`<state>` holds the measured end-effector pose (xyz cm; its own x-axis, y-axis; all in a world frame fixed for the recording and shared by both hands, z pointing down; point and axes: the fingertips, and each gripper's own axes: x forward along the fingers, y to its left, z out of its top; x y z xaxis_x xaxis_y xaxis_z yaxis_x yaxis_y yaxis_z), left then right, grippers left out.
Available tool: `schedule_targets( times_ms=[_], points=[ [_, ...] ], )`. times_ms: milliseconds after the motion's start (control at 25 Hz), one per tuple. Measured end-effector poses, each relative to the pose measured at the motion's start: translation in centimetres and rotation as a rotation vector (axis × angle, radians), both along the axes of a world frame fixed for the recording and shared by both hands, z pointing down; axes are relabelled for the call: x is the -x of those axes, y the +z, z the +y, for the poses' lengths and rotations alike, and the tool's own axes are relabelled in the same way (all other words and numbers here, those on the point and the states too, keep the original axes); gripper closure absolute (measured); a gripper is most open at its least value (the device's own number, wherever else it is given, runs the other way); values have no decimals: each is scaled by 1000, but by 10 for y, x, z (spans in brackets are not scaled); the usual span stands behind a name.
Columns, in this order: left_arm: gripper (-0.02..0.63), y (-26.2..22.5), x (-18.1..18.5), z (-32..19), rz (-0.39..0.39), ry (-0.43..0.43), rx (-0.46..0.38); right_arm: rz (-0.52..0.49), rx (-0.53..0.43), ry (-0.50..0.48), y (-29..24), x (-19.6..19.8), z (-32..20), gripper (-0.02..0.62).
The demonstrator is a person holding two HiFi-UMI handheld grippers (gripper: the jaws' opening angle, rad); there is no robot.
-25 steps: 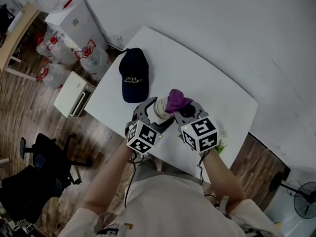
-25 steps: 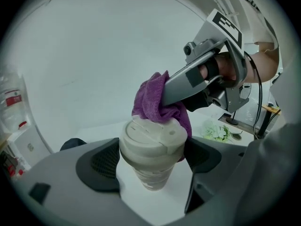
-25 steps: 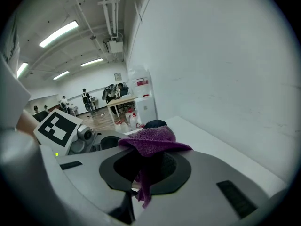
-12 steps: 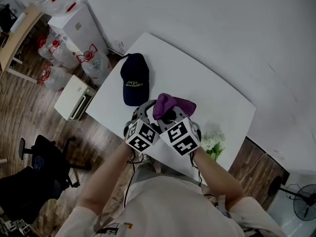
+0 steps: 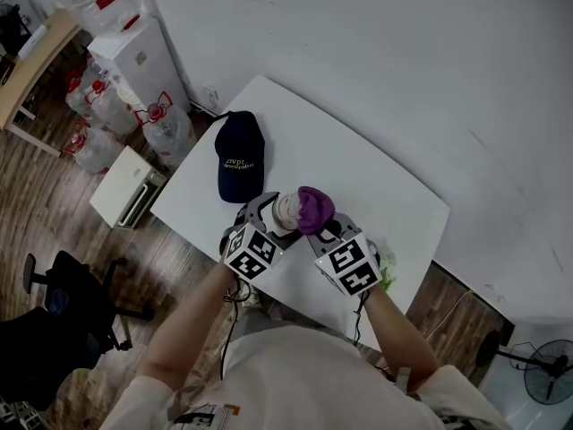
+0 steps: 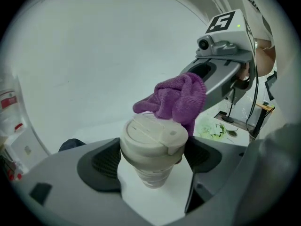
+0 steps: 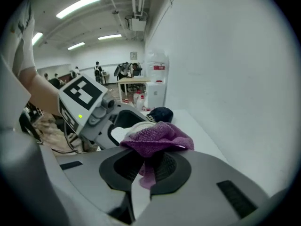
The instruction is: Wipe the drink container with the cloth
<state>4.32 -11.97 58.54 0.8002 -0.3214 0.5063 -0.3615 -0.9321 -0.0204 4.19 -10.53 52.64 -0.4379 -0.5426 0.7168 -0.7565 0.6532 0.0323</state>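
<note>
**Cup (image 6: 151, 147) gripped, cloth (image 6: 181, 97) on its lid**

At the near edge of the white table (image 5: 385, 182), with a dark cap (image 5: 240, 155) close by, the left gripper (image 6: 153, 164) clamps the cup's body and holds it upright. The right gripper (image 7: 143, 168) is closed on the purple cloth, which lies against the lid's rim. This looks like the wiping step. Next, I judge, the cloth should sweep across the lid and down the side without losing contact.

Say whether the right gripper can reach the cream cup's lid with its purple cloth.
Likely yes: the purple cloth in the right gripper touches the cream lidded cup held by the left gripper.
</note>
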Motion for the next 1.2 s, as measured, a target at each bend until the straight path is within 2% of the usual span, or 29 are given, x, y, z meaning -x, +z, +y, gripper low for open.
schedule_targets(
  times_ms=[240,440,520,760,880,1000,1080,1200],
  points=[
    [184,-3,-3,-1,6,10,-20,39,-74,69,3,-15,-37,532],
    [184,-2,-1,-5,18,-36,17,-11,-45,111,3,2,-64,534],
    [184,-2,0,-7,25,-61,21,2,-59,108,1,10,-66,533],
    [183,-1,-6,-6,-34,-31,15,-9,-12,-13,0,45,-36,534],
    [183,0,0,-3,-34,-11,16,-50,26,-62,-1,47,-21,534],
    [183,-1,1,-4,-37,-11,22,-16,50,-142,-3,41,0,534],
    [183,-1,1,-5,-40,-11,29,14,73,-146,2,27,11,534],
    [183,0,0,-4,-44,-7,32,41,69,-58,16,-5,17,534]
  ],
)
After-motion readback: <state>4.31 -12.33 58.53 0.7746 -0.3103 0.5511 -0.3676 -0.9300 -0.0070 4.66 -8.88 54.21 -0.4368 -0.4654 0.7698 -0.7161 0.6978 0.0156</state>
